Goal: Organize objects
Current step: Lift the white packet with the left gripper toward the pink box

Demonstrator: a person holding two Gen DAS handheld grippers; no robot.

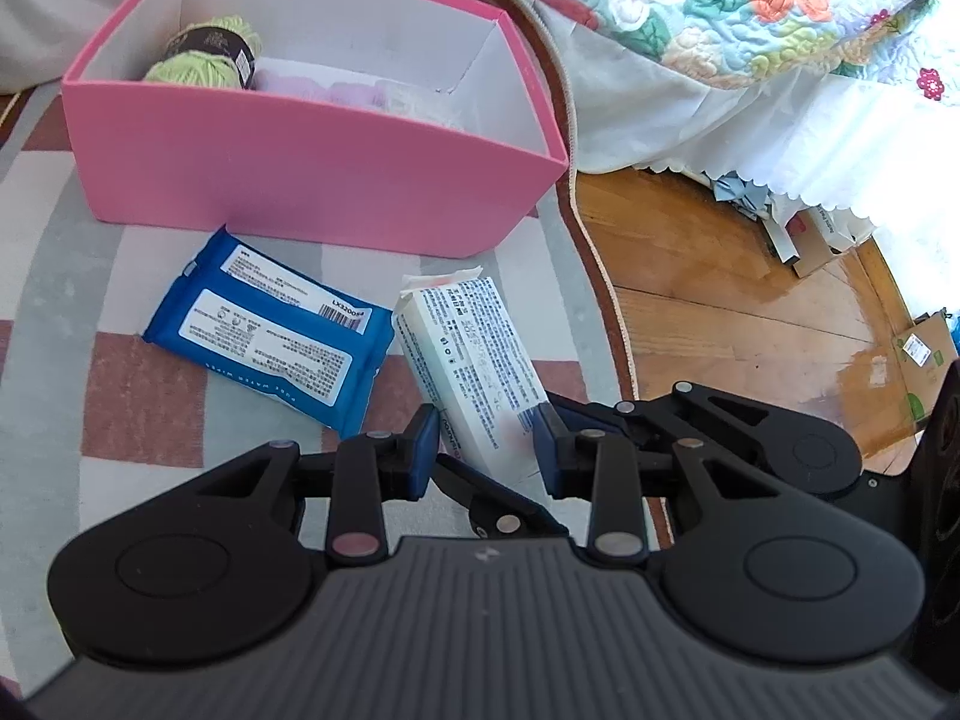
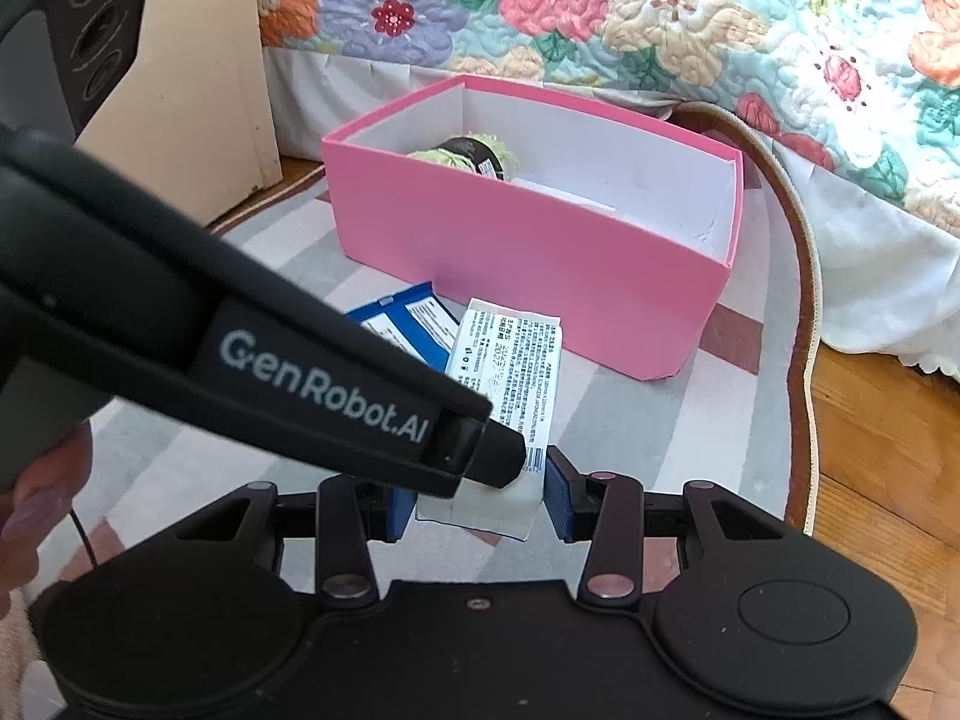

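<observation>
A white printed box (image 1: 474, 354) lies on the rug in front of a pink storage box (image 1: 312, 174). It also shows in the right wrist view (image 2: 510, 384). My left gripper (image 1: 487, 444) has its blue pads on either side of the white box's near end. My right gripper (image 2: 480, 498) also has its pads around the same end, with the left gripper's body (image 2: 270, 360) crossing above it. A blue wipes pack (image 1: 270, 336) lies left of the white box. Green yarn (image 1: 204, 54) sits inside the pink box.
A bed with a floral quilt (image 2: 600, 12) and white skirt stands behind the pink box. The striped rug (image 1: 90, 312) ends at a curved edge, with wooden floor (image 1: 720, 312) and cardboard scraps (image 1: 918, 360) to the right. A cream cabinet (image 2: 198, 90) stands at left.
</observation>
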